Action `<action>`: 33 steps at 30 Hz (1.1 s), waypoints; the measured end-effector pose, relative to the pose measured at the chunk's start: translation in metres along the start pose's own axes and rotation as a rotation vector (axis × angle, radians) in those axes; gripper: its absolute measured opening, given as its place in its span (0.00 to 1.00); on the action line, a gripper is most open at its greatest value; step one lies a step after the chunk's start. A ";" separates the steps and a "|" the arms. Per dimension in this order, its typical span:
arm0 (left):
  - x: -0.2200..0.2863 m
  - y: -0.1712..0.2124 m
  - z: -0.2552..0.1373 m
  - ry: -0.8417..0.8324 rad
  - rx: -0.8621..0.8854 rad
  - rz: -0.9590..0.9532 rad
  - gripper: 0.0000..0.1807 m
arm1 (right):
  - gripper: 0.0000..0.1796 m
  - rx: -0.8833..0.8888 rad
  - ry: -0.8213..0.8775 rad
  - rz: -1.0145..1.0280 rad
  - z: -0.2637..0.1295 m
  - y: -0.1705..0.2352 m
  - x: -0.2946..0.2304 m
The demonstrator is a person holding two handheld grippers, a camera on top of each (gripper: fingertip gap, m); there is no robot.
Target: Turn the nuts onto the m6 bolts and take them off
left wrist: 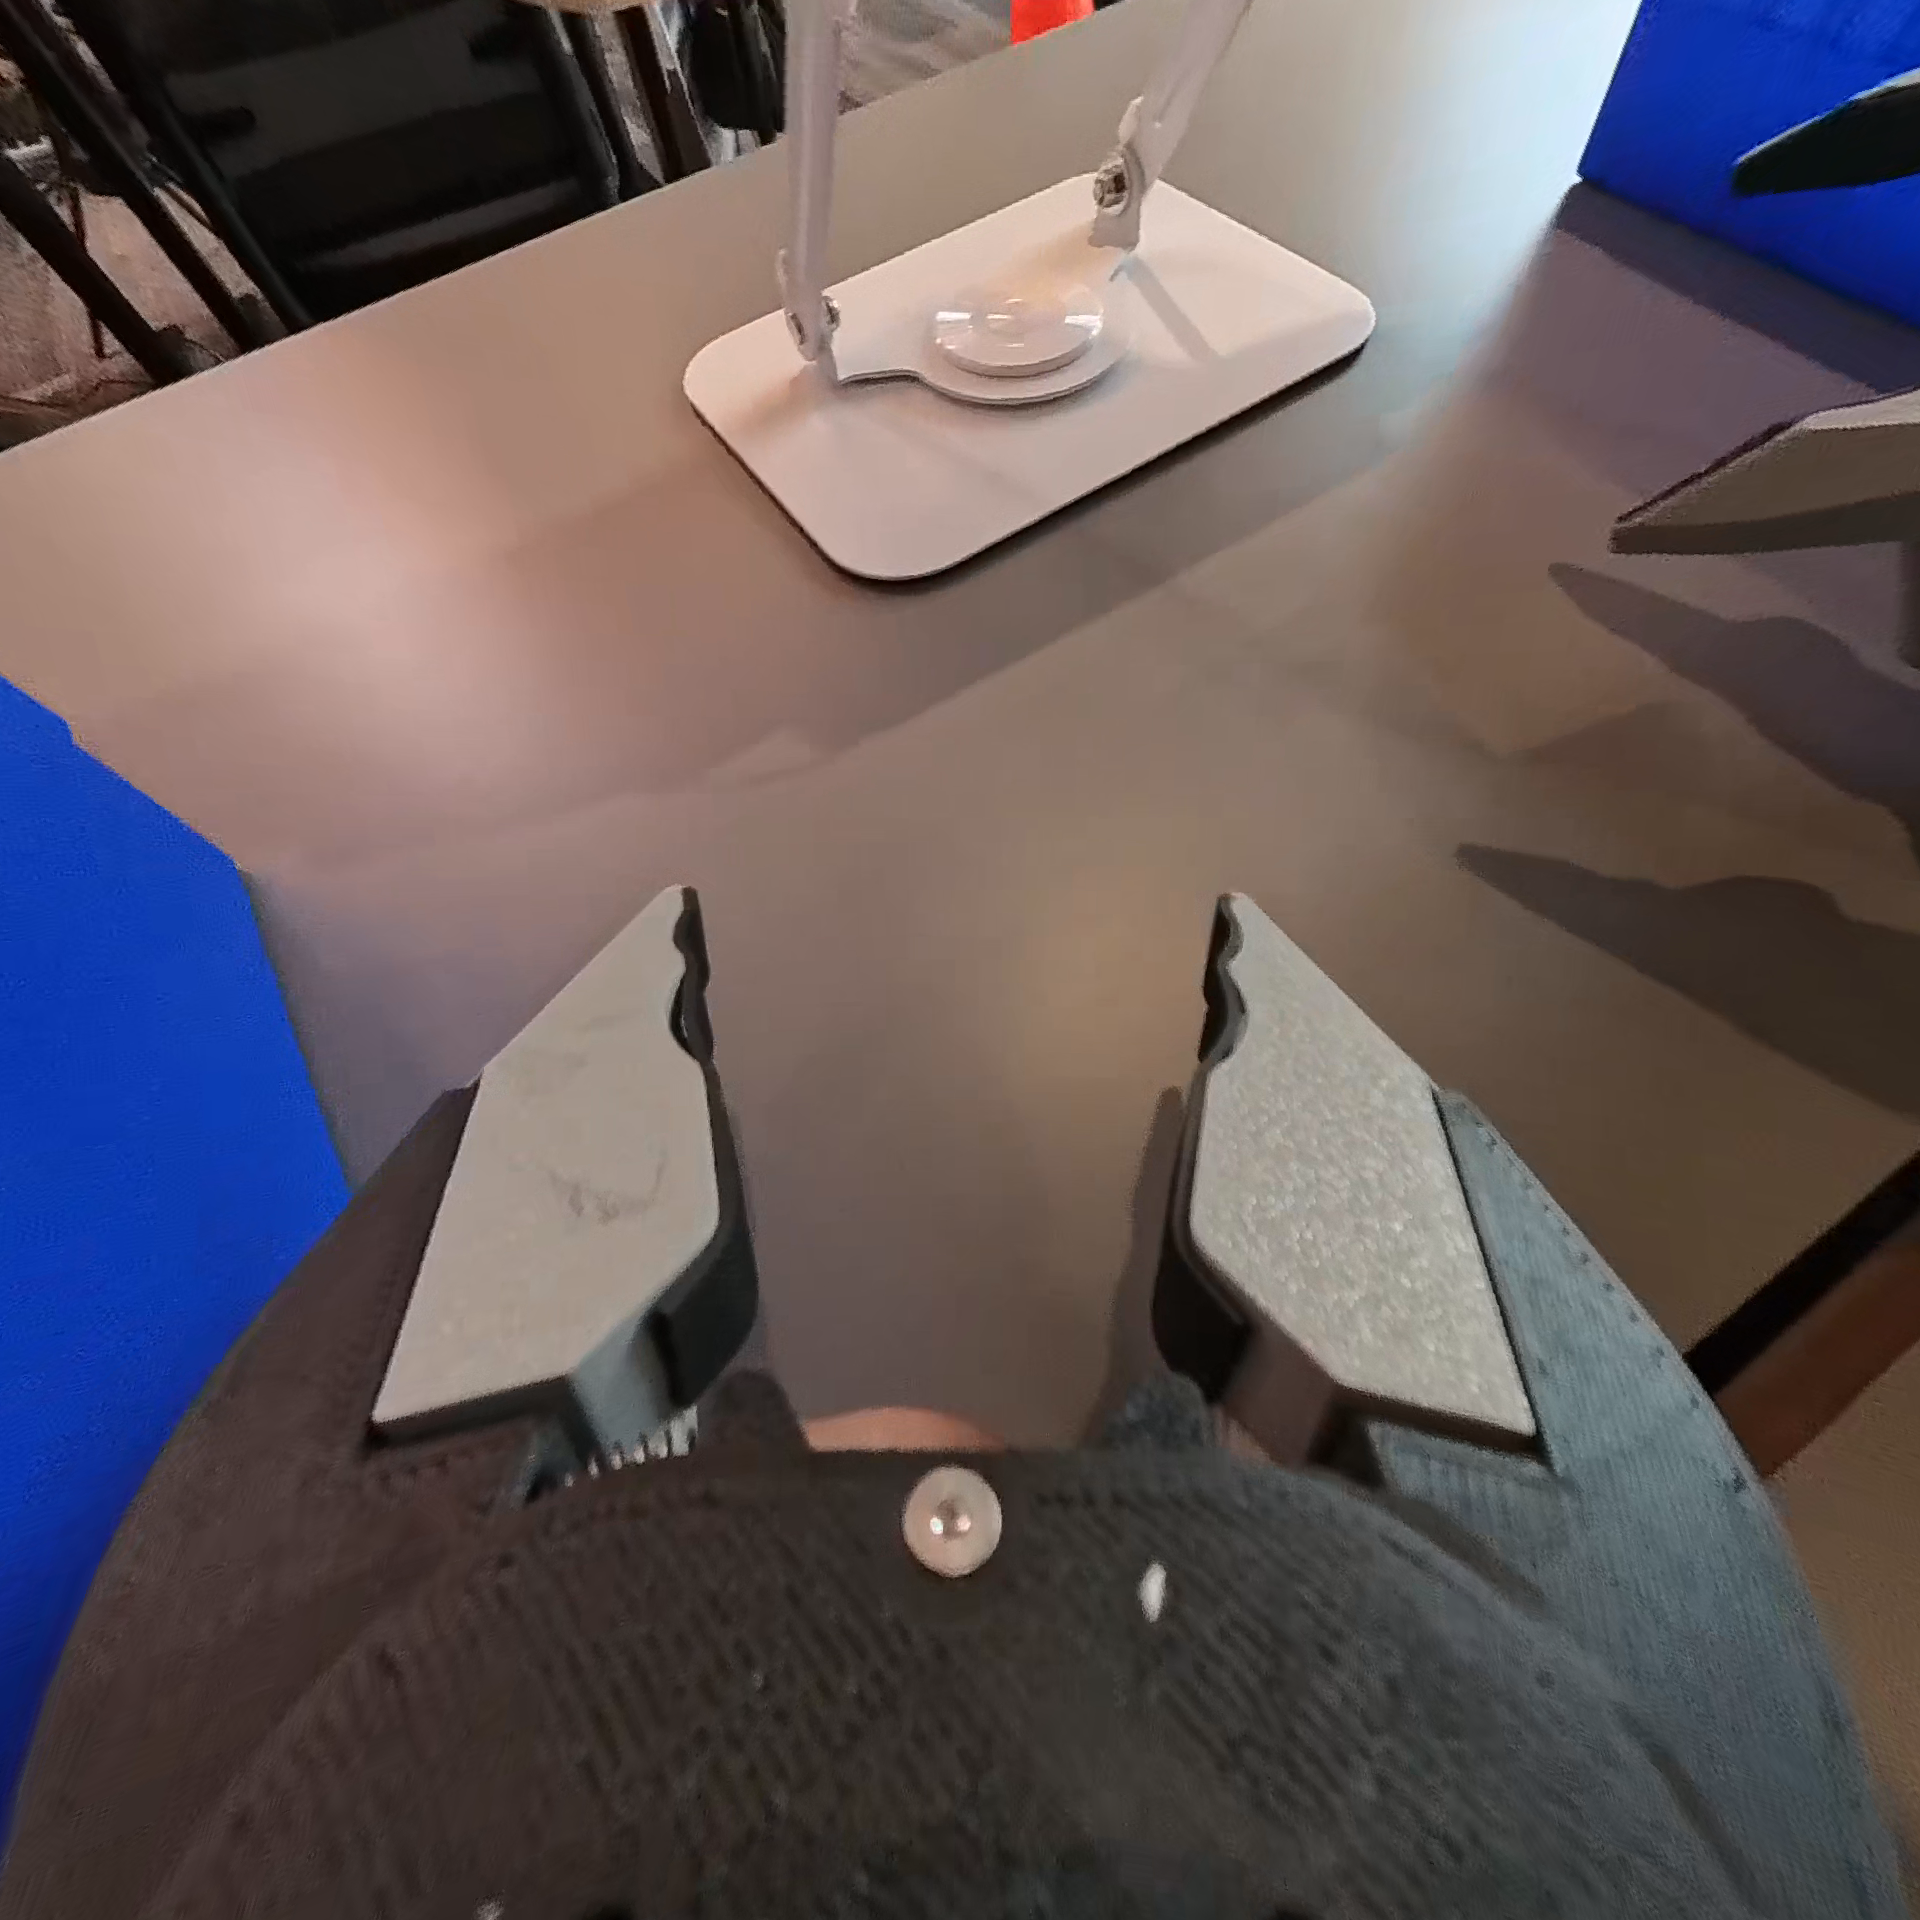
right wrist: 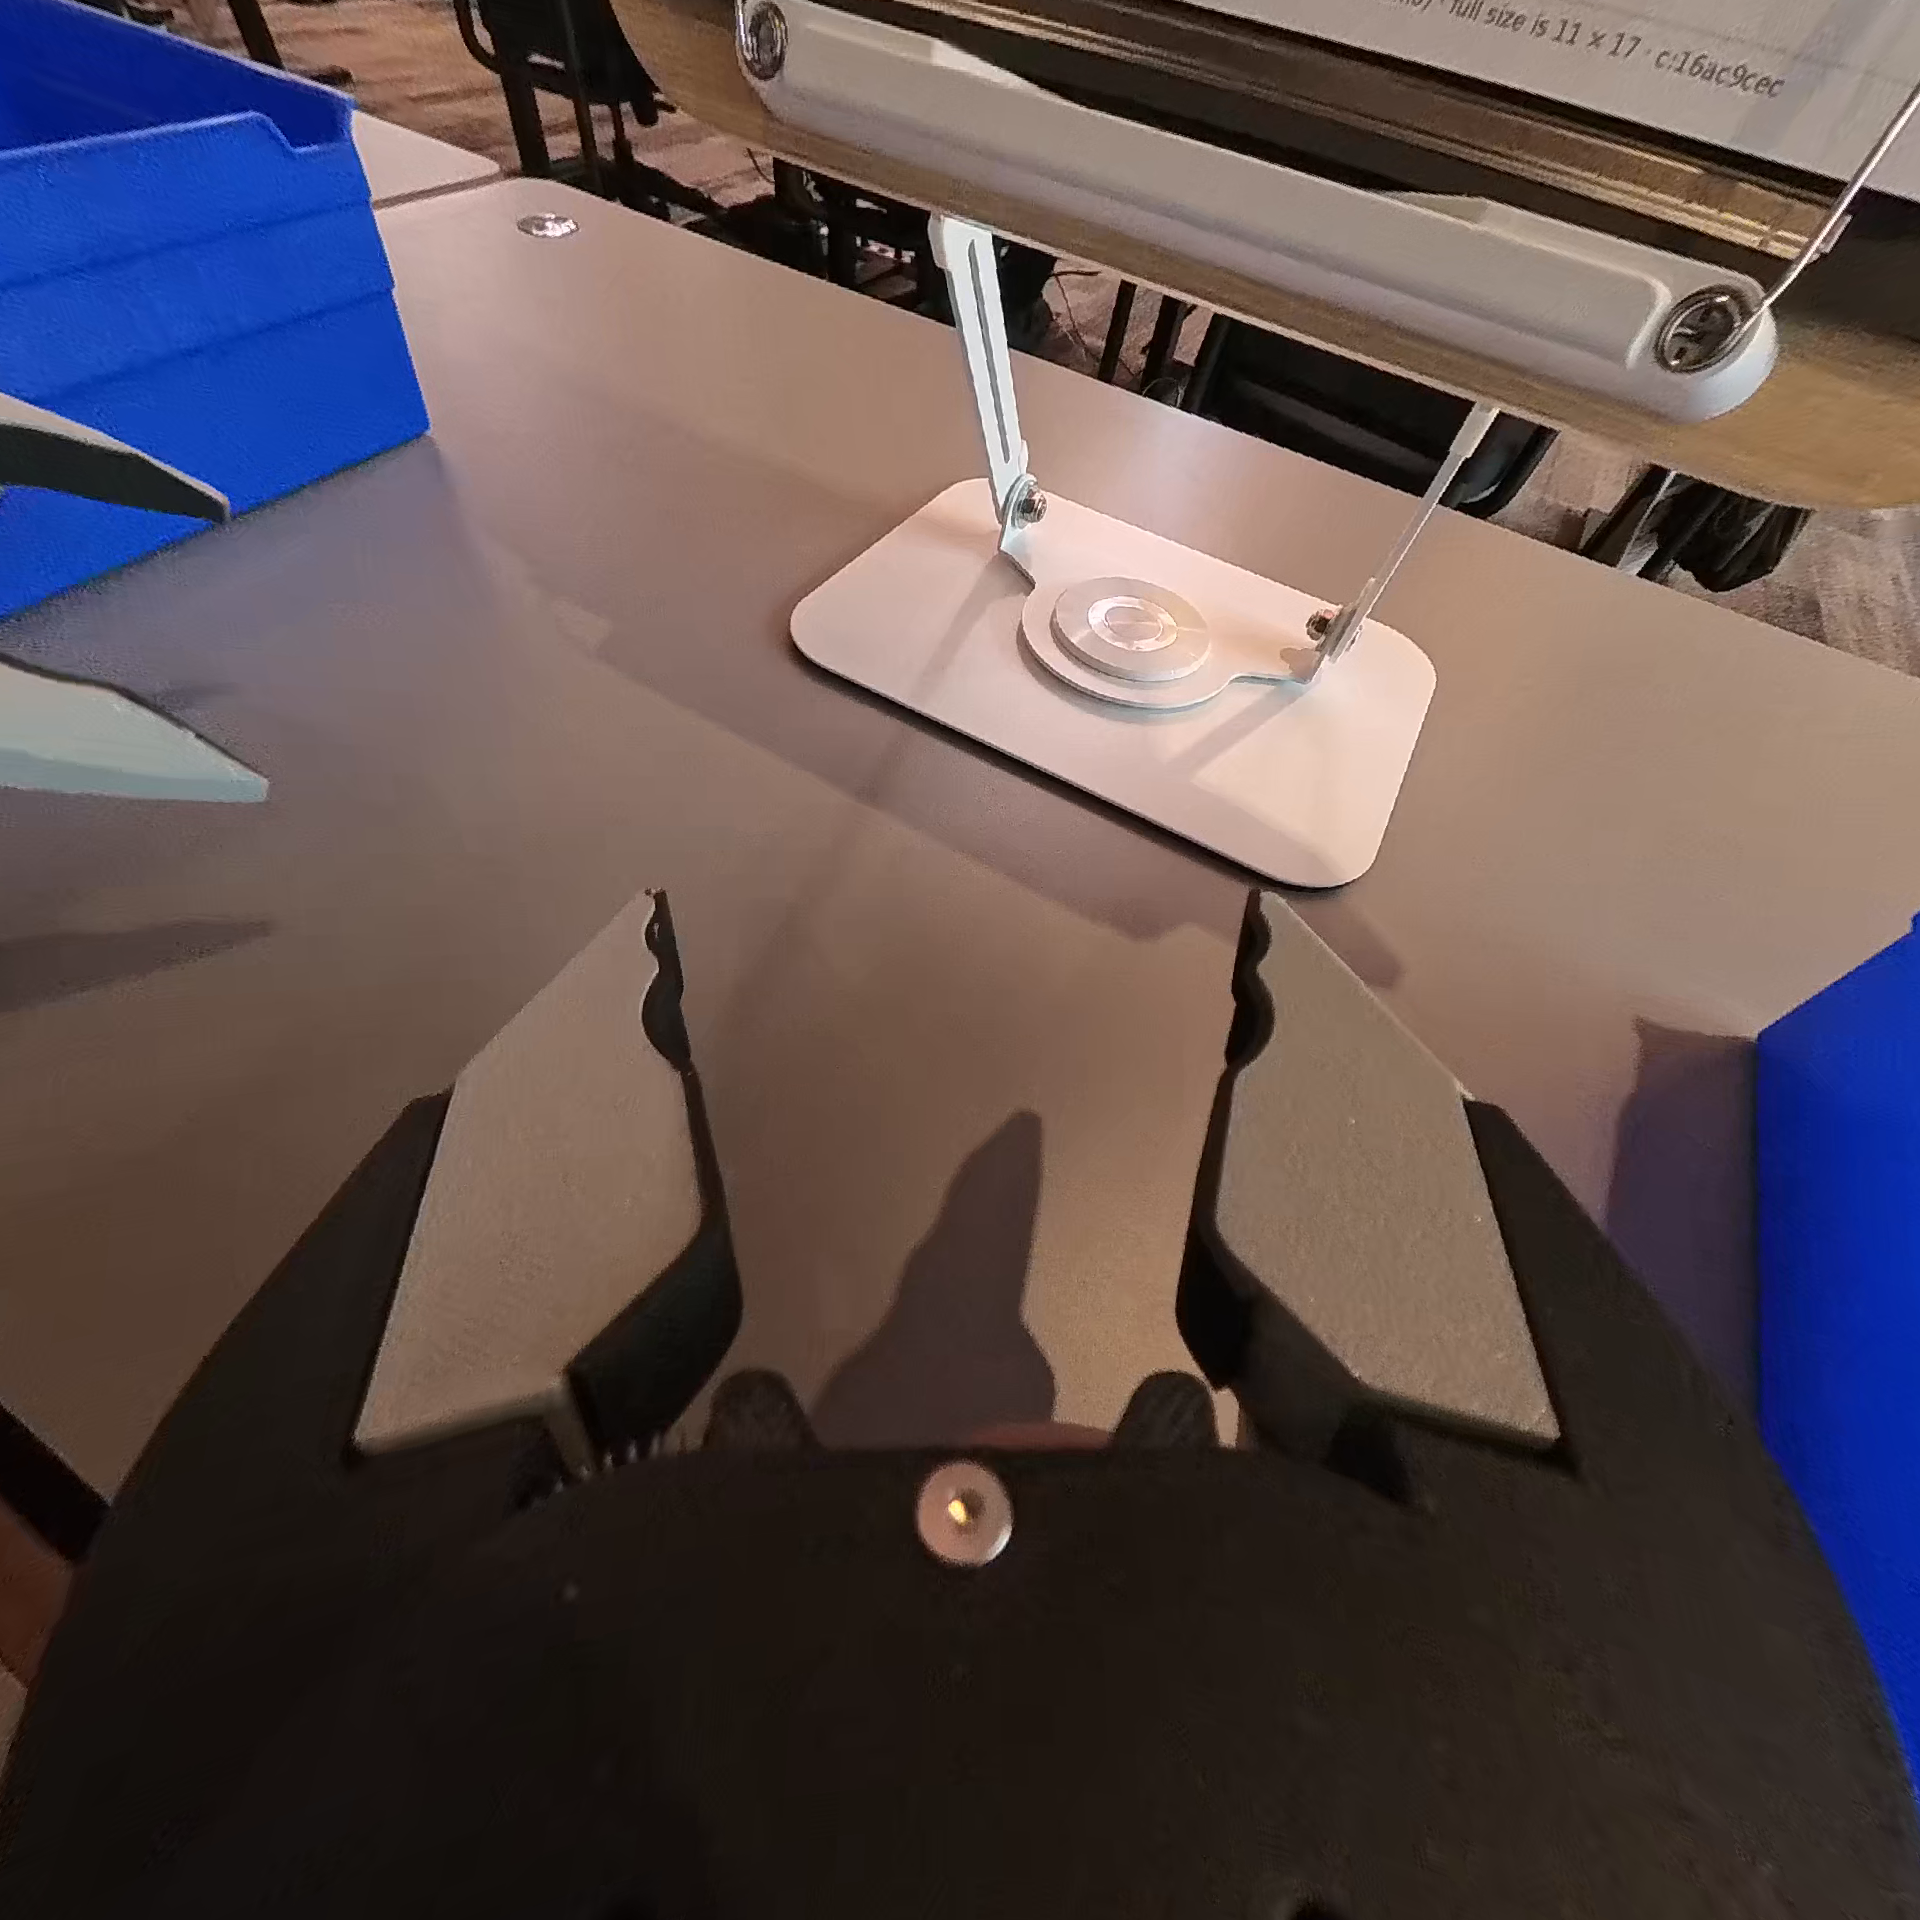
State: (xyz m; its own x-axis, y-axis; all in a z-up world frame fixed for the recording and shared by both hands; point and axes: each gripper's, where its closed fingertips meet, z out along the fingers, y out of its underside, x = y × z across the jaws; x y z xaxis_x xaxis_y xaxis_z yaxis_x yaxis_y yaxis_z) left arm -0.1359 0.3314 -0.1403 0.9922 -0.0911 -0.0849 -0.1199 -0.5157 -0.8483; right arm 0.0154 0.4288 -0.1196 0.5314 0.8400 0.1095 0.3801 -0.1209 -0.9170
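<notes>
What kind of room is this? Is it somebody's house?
Probably not a house. It looks like a workshop or lab: a plain grey table with blue parts bins, a white stand holding a paper sheet, and dark frames and cables on the carpet behind.

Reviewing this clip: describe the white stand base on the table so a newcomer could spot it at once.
On the grey table, look ahead of the open right gripper. The white stand base is a flat rounded rectangle with a round disc, two slim arms rising from it; the neighbouring blue bins are boxy.

nuts and m6 bolts, not visible in either wrist view; look, pose, place cannot be told
</notes>
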 end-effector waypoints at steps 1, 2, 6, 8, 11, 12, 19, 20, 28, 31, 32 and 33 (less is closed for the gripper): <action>0.003 0.000 0.000 0.006 0.000 0.003 0.52 | 0.58 0.002 0.000 -0.001 0.000 0.000 0.000; 0.005 0.000 0.001 0.011 -0.002 0.006 0.52 | 0.58 0.002 0.001 -0.002 0.000 -0.001 0.000; 0.008 0.001 0.002 0.012 -0.002 0.009 0.52 | 0.58 0.004 0.002 0.003 0.000 0.000 0.001; 0.008 0.002 0.003 0.015 -0.005 0.003 0.52 | 0.58 0.004 0.001 0.007 0.000 0.000 0.001; 0.009 0.004 0.004 0.018 -0.013 0.005 0.52 | 0.58 0.003 -0.007 0.013 0.000 0.000 0.000; 0.010 0.004 0.004 0.024 -0.012 0.002 0.52 | 0.58 0.003 -0.012 0.015 0.000 0.000 -0.001; 0.020 0.002 0.003 0.052 -0.007 0.002 0.52 | 0.58 0.010 -0.037 -0.013 -0.002 -0.003 -0.010; 0.022 0.001 0.002 0.059 -0.005 0.004 0.52 | 0.58 0.013 -0.038 -0.021 -0.002 -0.004 -0.012; 0.031 0.004 0.003 0.083 -0.019 0.015 0.52 | 0.58 0.016 -0.053 -0.037 -0.002 -0.005 -0.019; 0.031 0.002 0.003 0.080 -0.011 0.007 0.52 | 0.58 0.018 -0.048 -0.028 -0.002 -0.005 -0.017; 0.032 0.002 0.002 0.087 -0.010 -0.001 0.52 | 0.58 0.020 -0.044 -0.027 -0.002 -0.005 -0.016; 0.033 0.002 0.002 0.095 -0.008 -0.011 0.52 | 0.58 0.022 -0.039 -0.024 -0.002 -0.005 -0.014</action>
State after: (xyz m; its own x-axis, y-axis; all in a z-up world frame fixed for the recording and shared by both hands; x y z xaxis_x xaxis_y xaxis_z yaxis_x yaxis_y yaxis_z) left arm -0.1030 0.3291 -0.1456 0.9859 -0.1657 -0.0249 -0.1094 -0.5237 -0.8449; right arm 0.0076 0.4163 -0.1161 0.4922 0.8626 0.1167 0.3751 -0.0892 -0.9227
